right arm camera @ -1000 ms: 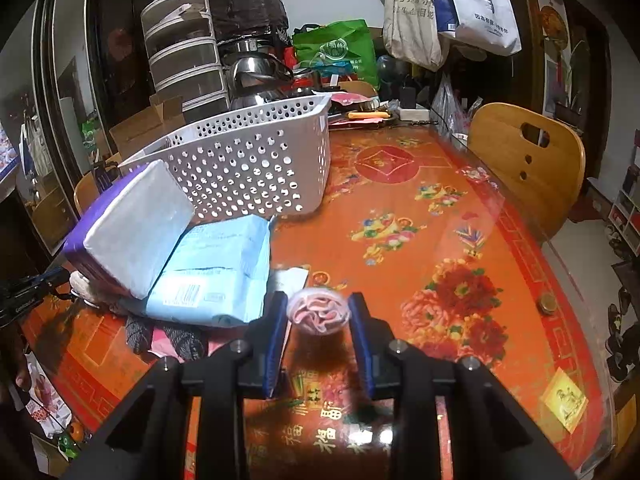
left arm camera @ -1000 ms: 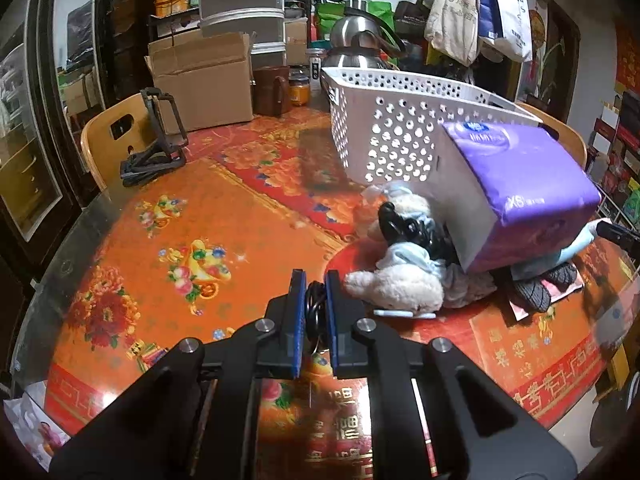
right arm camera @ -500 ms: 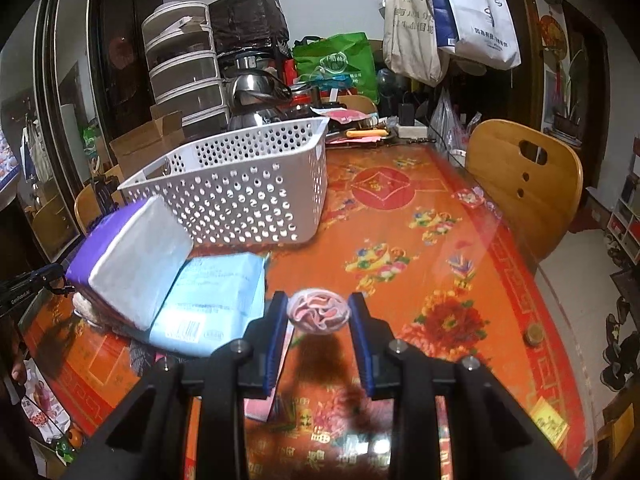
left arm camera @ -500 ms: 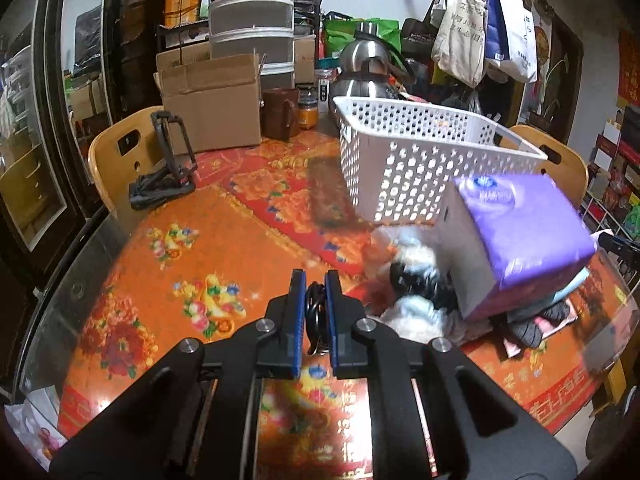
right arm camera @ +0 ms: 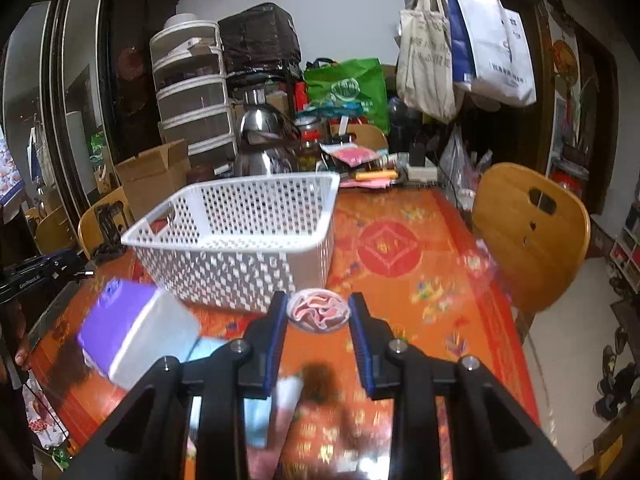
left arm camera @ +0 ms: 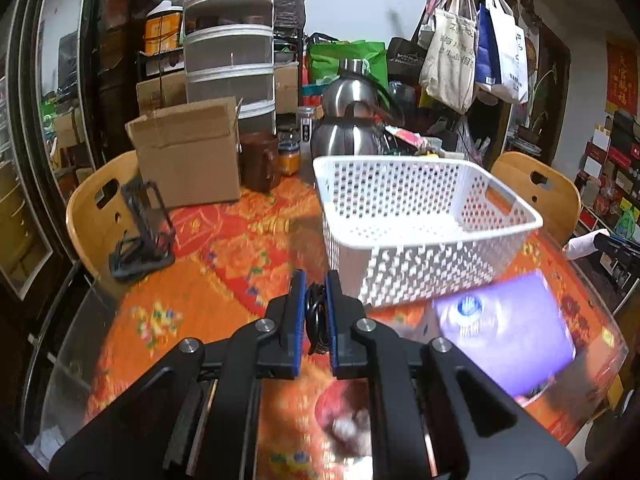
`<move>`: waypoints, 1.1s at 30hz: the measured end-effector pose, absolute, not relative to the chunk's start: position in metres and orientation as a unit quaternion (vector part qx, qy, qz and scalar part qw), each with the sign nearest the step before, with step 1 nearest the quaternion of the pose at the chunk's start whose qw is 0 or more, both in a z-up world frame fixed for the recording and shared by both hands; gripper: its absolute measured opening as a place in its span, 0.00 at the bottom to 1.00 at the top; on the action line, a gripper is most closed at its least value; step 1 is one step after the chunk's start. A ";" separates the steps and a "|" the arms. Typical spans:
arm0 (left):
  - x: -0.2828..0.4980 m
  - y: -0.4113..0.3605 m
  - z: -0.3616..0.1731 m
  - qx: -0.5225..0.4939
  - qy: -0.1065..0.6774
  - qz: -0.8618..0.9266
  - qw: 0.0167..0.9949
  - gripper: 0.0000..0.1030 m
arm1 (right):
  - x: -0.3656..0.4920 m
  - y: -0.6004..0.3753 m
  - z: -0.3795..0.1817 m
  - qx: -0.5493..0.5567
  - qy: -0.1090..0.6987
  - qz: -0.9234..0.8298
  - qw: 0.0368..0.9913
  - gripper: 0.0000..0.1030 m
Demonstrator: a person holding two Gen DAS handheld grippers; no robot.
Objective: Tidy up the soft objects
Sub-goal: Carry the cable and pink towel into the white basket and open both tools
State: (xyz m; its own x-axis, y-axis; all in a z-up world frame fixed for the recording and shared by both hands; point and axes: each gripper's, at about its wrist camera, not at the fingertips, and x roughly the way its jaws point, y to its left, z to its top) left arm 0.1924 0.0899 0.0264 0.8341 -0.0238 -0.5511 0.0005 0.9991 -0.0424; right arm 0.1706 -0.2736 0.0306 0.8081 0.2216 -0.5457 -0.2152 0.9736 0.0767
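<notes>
Risk entry. Your right gripper pinches a rolled pink cloth lightly above the table's near edge, short of the white basket: it may slip. Your left gripper is clamped on a black cord loop, which may snag the rim.

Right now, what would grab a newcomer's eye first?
The white perforated basket on the bright red-orange floral tablecloth. In front of it, the right tongs pinch a pink-and-white rolled cloth, and the left tongs grip a black hair tie.
</notes>
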 end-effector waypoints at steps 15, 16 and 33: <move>0.346 0.046 0.082 -0.021 0.349 -0.045 0.936 0.08 | 0.307 -0.214 0.071 -0.017 0.331 0.149 0.932 0.29; 0.358 0.042 0.079 -0.019 0.359 -0.041 0.932 0.08 | 0.315 -0.212 0.067 -0.021 0.338 0.146 0.930 0.29; 0.414 0.028 0.032 -0.035 0.405 -0.033 0.913 0.71 | 0.371 -0.186 0.024 -0.044 0.394 0.134 0.908 0.54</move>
State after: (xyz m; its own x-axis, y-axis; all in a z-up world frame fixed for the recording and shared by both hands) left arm 0.4138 0.0278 0.0319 0.6698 -0.0895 -0.7371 0.0324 0.9953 -0.0913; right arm 0.3706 -0.1860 0.0237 0.6531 0.2096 -0.7277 -0.2785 0.9601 0.0266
